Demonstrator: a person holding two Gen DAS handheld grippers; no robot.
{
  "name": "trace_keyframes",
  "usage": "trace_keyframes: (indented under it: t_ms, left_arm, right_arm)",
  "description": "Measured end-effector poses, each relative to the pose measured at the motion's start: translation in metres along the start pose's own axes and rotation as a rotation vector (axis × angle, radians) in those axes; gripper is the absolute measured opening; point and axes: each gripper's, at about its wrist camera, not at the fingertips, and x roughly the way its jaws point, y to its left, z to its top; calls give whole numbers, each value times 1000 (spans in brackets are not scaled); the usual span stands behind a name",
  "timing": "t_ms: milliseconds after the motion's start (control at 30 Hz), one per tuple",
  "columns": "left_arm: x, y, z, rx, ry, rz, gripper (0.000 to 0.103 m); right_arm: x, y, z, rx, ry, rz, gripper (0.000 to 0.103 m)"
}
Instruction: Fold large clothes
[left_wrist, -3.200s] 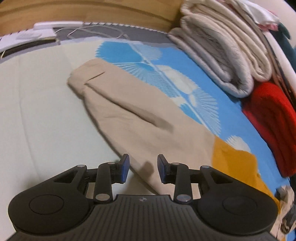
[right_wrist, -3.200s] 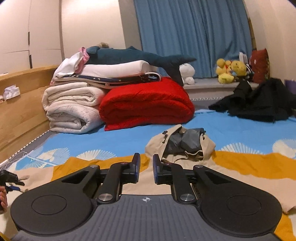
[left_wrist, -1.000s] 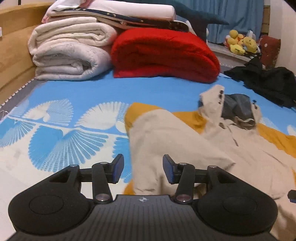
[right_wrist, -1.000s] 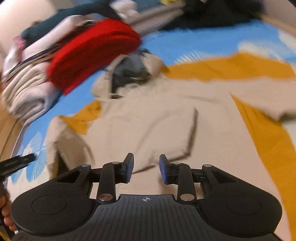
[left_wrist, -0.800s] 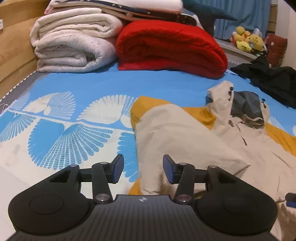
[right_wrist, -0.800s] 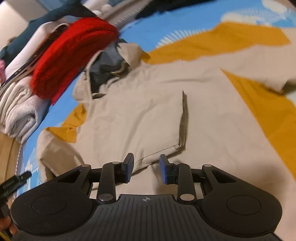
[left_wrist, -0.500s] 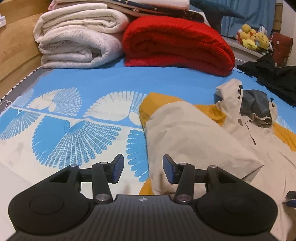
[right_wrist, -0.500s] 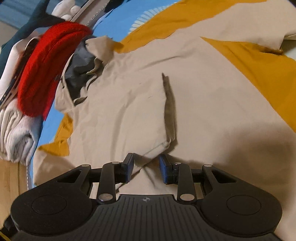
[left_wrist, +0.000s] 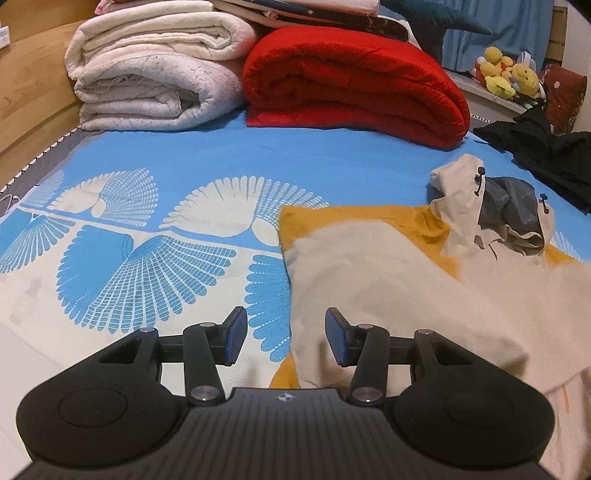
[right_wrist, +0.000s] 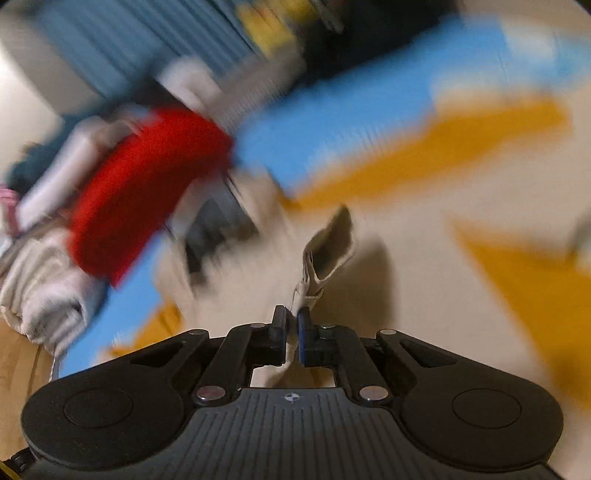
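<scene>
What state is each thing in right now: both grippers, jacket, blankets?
Left gripper: open, holding nothing.
Right gripper: shut on a pinched fold of the beige jacket.
Beige jacket: spread on the bed, partly folded, hood open.
Red blanket: folded.
White blankets: folded, stacked.

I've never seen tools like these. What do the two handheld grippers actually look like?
Both match: the left gripper and right gripper have a black ribbed plastic body, two round discs at the sides, silver rivets on black linkage arms, a small compass-like mark, and blue-padded jaws.
</scene>
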Motion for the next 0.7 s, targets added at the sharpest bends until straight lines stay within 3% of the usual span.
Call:
trace_keyframes:
  t_ms: [67, 167, 233, 367, 467, 600, 700]
  left_arm:
    - [2, -1, -1, 3, 7, -3, 51]
    - [5, -3, -3, 6, 23, -6, 51]
    - [9, -6, -5, 16, 43, -16, 51]
    - [19, -14, -11, 31, 107, -64, 52]
    - [25, -20, -16, 61, 134, -82, 52]
    - [29, -24, -21, 77, 149, -87, 52]
    - [40, -23, -30, 101, 215, -58, 52]
  right_arm:
    - [-25, 12, 14, -84, -173, 16, 5]
    - [-36, 6, 29, -109, -272, -66, 5]
    - [-30, -6, 36, -95, -249, -161, 5]
    - [-13, -35, 42, 5, -159, -270, 5]
    - [-6, -44, 44, 47, -124, -321, 13]
    - [-2, -44, 41, 62, -134, -374, 13]
    - [-3, -46, 37, 63, -134, -364, 13]
